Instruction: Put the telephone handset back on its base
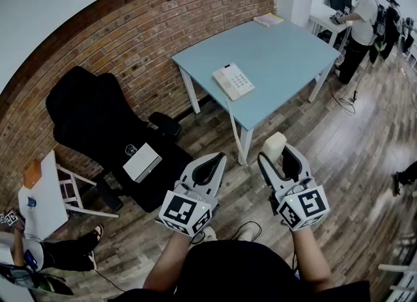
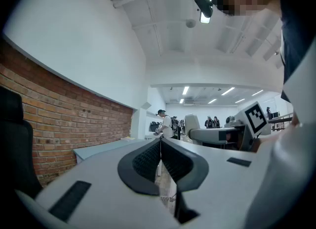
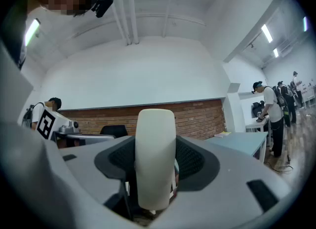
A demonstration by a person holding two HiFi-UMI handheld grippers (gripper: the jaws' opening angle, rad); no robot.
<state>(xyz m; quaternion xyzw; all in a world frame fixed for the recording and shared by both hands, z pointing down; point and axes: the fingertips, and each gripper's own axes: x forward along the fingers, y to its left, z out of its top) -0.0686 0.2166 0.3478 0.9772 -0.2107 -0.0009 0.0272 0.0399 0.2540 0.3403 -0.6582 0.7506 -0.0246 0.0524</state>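
The white telephone base (image 1: 232,81) with its keypad lies on the light blue table (image 1: 287,53), near the table's front left edge. My right gripper (image 1: 276,153) is shut on the cream handset (image 1: 273,143), which stands upright between its pads (image 3: 155,159). It is held level over the wooden floor, well short of the table. My left gripper (image 1: 217,159) hovers beside it with its jaws shut together and nothing in them (image 2: 160,143). The right gripper (image 2: 224,135) with the handset (image 2: 191,123) also shows in the left gripper view.
A black office chair (image 1: 98,122) with a white sheet on its seat stands left of the table by the brick wall (image 1: 163,14). A small white table (image 1: 40,196) is at the far left. A book (image 1: 268,19) lies on the table's far corner. People (image 1: 359,17) stand at the back right.
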